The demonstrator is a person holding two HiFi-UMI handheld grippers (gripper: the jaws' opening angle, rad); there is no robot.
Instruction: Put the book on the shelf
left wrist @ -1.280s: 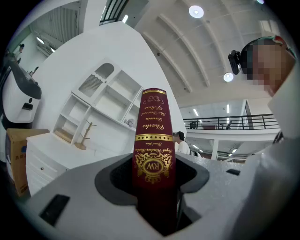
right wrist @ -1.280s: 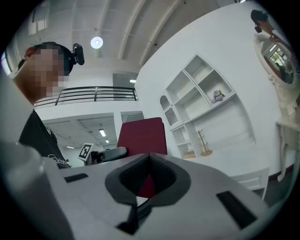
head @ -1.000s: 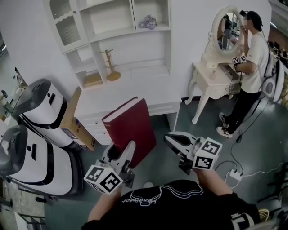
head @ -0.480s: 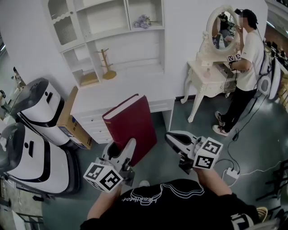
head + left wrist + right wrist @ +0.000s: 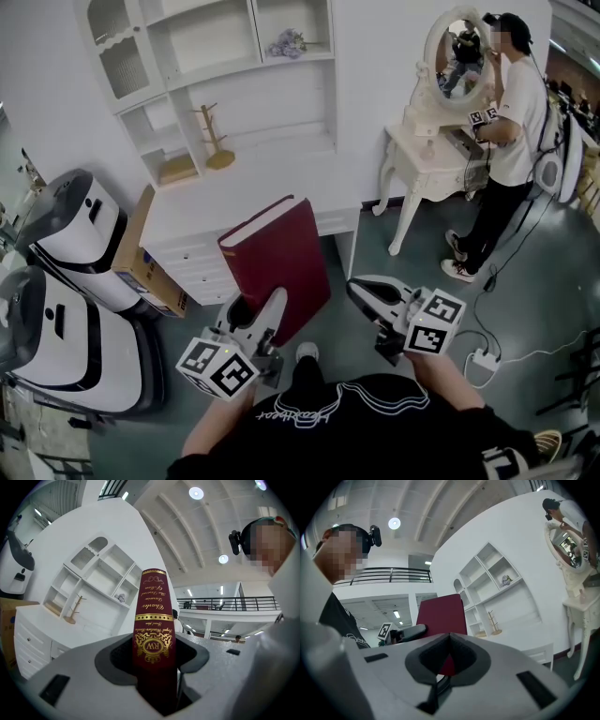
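Observation:
A thick dark red book [image 5: 277, 258] with a gold-printed spine [image 5: 151, 616] stands upright and slightly tilted, its lower edge clamped in my left gripper [image 5: 253, 314]. In the left gripper view the jaws of that gripper [image 5: 154, 667] press on both covers. My right gripper [image 5: 361, 291] hangs to the right of the book, apart from it, jaws together and empty. From the right gripper view the book's cover [image 5: 440, 613] shows beyond that gripper [image 5: 449, 639]. The white shelf unit [image 5: 234, 84] stands ahead against the wall, above a white counter with drawers.
A wooden mug tree [image 5: 214, 141] and a small flower bunch [image 5: 286, 42] sit in the shelf unit. Two white machines [image 5: 66, 234] and a cardboard box [image 5: 141, 253] stand left. A dressing table with mirror [image 5: 427, 155] and a person [image 5: 506, 141] are right. A power strip [image 5: 486, 361] lies on the floor.
The shelf unit and the dressing table have slid left in the head view. A foot has come into view below the book. The book stays in the left gripper.

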